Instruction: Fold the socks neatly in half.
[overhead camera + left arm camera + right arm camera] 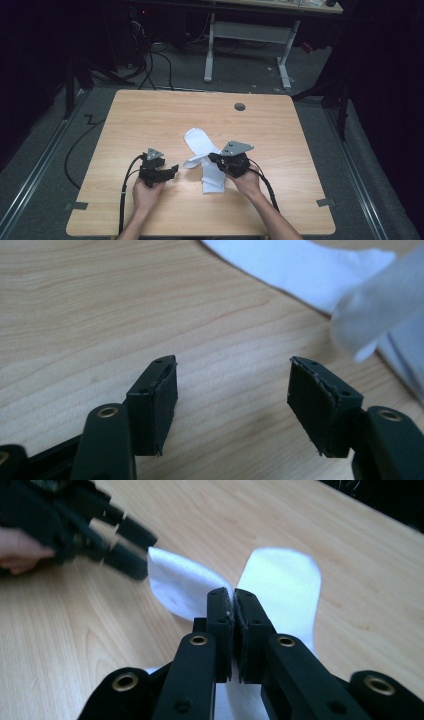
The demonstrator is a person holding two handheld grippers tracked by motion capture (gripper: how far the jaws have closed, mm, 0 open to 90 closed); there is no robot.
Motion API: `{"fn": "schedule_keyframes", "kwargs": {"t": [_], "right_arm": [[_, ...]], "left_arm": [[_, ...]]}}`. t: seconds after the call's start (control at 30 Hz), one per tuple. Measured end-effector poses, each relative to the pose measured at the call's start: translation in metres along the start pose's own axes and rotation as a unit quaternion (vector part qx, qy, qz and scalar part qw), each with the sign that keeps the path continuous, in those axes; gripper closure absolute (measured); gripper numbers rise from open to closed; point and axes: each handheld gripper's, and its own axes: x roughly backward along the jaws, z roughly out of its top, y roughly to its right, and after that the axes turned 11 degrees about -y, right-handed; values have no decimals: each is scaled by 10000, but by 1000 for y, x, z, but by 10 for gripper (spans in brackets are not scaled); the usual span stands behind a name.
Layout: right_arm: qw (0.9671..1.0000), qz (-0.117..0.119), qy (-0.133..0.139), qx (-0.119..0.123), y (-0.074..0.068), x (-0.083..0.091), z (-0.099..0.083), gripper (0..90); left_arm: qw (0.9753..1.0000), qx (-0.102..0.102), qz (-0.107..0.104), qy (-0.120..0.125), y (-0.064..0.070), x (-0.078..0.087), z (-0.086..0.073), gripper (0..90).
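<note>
A white sock (197, 140) lies in the middle of the wooden table (150, 115), long and flat. My right gripper (213, 158) is shut on white cloth beside it and holds a flap (194, 161) raised toward the left; I cannot tell whether the flap belongs to this sock or to a second one. In the right gripper view the shut jaws (233, 598) pinch the cloth, with the flap (175, 582) on the left and the flat sock (285, 585) on the right. My left gripper (172, 171) is open, just left of the flap, its jaws (232, 390) over bare wood and the sock (300, 265) ahead.
A grey cable-hole cap (240, 106) sits near the table's far edge. Tape marks (76, 205) (325, 202) sit at the near corners. Beyond the table stand a white-legged desk (250, 30) and floor cables (155, 65).
</note>
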Motion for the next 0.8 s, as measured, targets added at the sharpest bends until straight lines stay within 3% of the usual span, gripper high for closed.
{"fn": "schedule_keyframes", "kwargs": {"t": [0.03,0.1,0.23,0.4,0.47,0.6,0.8], "right_arm": [[10000,15,-13,15,-1,-1,-3,861],[10000,74,-49,7,-3,-2,-9,860],[9998,153,-85,25,-10,-4,-20,858],[9996,223,-169,37,-15,-8,-29,852],[9997,188,-146,-63,-16,-10,-32,847],[9997,124,-139,-126,-15,-12,-34,843],[9993,81,-242,-274,-13,-16,-35,829]], "left_arm": [[9999,87,-117,91,-1,1,1,407],[9997,135,-215,13,-1,3,6,408],[9995,21,-304,-45,5,2,14,410],[9982,-68,-579,-105,13,-4,22,406],[9976,-66,-681,-143,15,-7,22,408],[9971,-175,-639,-374,21,-15,21,412],[9968,-473,-455,-456,31,-20,20,447]]}}
